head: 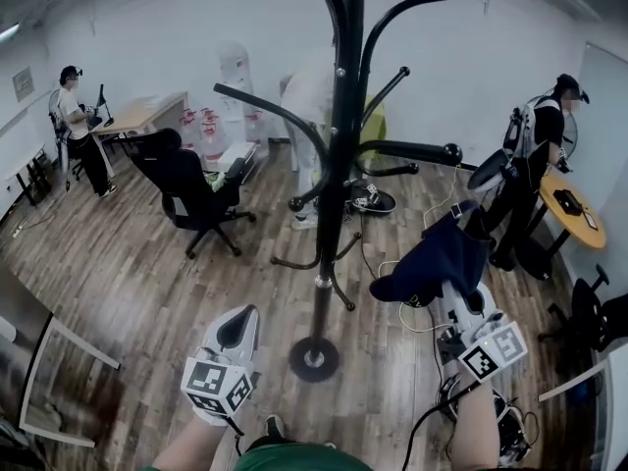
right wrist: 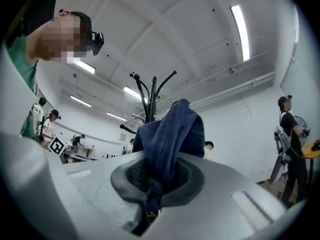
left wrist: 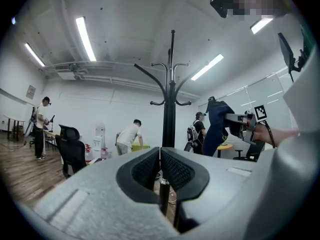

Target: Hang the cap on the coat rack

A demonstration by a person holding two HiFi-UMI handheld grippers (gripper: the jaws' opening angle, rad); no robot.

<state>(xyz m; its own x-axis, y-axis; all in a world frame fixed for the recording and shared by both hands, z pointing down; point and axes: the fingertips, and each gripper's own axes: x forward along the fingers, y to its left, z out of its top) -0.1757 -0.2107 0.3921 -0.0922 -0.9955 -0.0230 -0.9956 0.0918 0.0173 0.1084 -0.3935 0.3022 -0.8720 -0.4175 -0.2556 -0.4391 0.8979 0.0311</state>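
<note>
Head view: the black rack [head: 334, 165] stands on the wood floor [head: 128, 273] straight ahead, its curved arms spreading at several heights. The right hand-held gripper [head: 459, 297] is raised to the right of the pole with the navy cap [head: 440, 253] gripped in it. The cap hangs clear of the rack, nearest the knobbed hook [head: 412, 151] that reaches right. The left hand-held gripper [head: 238, 330] sits low, left of the pole, carrying nothing. Left gripper view: its jaws are pressed together with nothing between them, and the rack [left wrist: 170, 109] rises beyond. The cap [left wrist: 218, 121] shows off to the right, drooping from the other gripper, apart from the rack. Right gripper view: the jaws are clamped on a bunched fold of the cap [right wrist: 170, 134], which rises out of them in a soft crumpled peak, with the rack's top [right wrist: 150, 91] behind it. Judging by how it slumps, the cap is light and limp apart from its brim, so it likely won't hold its mouth open by itself. It could slide off a smooth rounded tip if only laid on by its edge. The grip on gathered cloth looks secure enough for carrying. For hanging, a hold near the back band would probably serve better, leaving the crown free to drop over a knob. Which part is pinched now I cannot tell.
</note>
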